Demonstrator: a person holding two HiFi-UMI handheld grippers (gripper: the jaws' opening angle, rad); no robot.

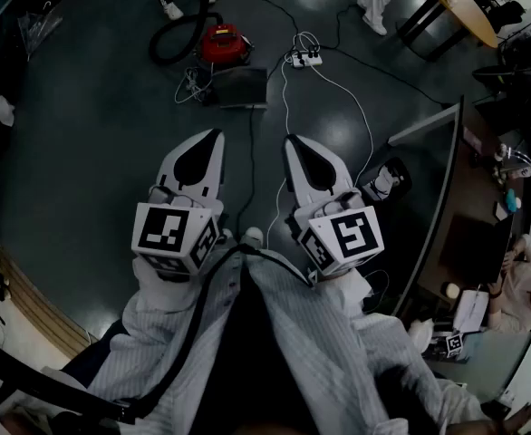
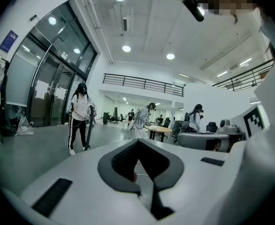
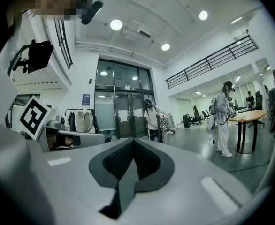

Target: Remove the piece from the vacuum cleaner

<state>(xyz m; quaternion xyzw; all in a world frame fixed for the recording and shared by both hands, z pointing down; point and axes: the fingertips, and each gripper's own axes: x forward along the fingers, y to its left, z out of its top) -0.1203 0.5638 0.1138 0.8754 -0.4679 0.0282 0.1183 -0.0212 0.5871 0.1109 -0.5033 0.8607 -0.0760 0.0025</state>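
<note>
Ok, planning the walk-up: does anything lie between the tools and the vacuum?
Yes. A dark flat box lies on the floor right before the vacuum, with cables running across that stretch and a power strip to its right. The left tool and right tool are shut, empty.

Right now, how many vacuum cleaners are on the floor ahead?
1. The red vacuum cleaner sits on the floor ahead, its black hose looped at its left, left of the white power strip. Others may be hidden.

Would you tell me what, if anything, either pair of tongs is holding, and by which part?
Nothing is held: the left tongs and the right tongs are both shut and empty.
</note>
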